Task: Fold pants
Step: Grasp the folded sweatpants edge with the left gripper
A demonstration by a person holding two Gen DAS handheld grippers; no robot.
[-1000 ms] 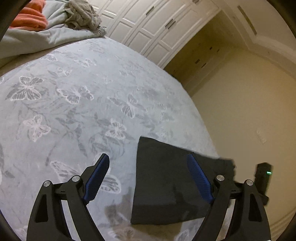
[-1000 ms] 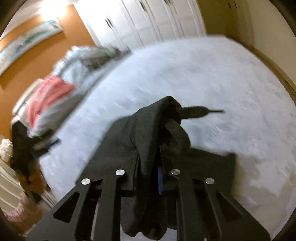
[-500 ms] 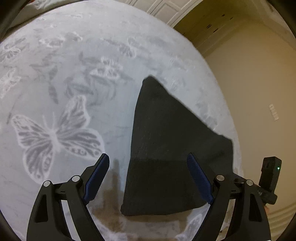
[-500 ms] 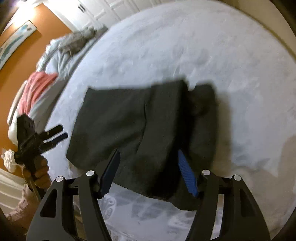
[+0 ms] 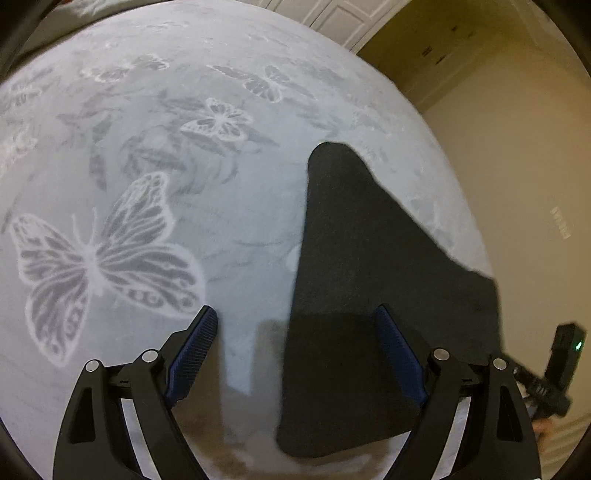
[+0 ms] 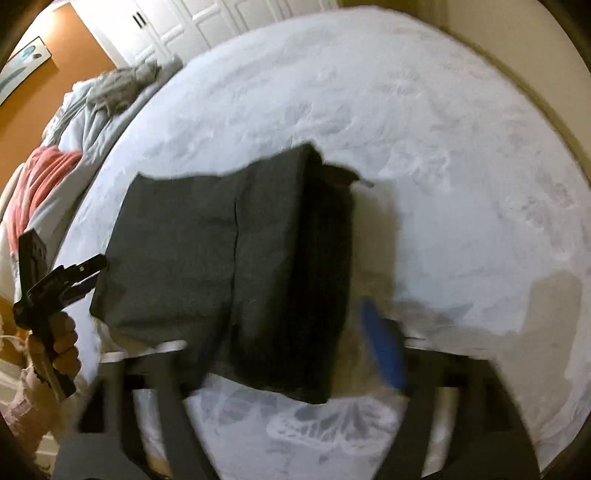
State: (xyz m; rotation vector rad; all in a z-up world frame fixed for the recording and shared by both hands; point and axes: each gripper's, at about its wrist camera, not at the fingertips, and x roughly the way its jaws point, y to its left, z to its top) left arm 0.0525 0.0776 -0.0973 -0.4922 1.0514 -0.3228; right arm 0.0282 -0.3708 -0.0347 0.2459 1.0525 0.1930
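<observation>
The dark grey pants (image 5: 369,295) lie folded flat on the pale butterfly-print bedspread (image 5: 184,184). My left gripper (image 5: 299,332) is open and empty, just above their near left edge; its right finger is over the cloth. In the right wrist view the pants (image 6: 229,266) lie as a folded stack with a thicker fold on the right. My right gripper (image 6: 280,354) is open and blurred with motion, held low over the near edge of the pants. The left gripper (image 6: 55,284) shows there in a hand at the left, and the right gripper (image 5: 554,373) shows at the left view's right edge.
A heap of grey bedding (image 6: 110,92) and a pink cloth (image 6: 40,177) lie at the bed's far left. White closet doors (image 6: 207,18) and an orange wall (image 6: 44,85) stand behind. The bed's edge and a beige wall (image 5: 517,166) are just right of the pants.
My right gripper has let go of the bunched pants and opened; the pants now lie flat and folded. My left gripper has lowered toward the bed, staying open.
</observation>
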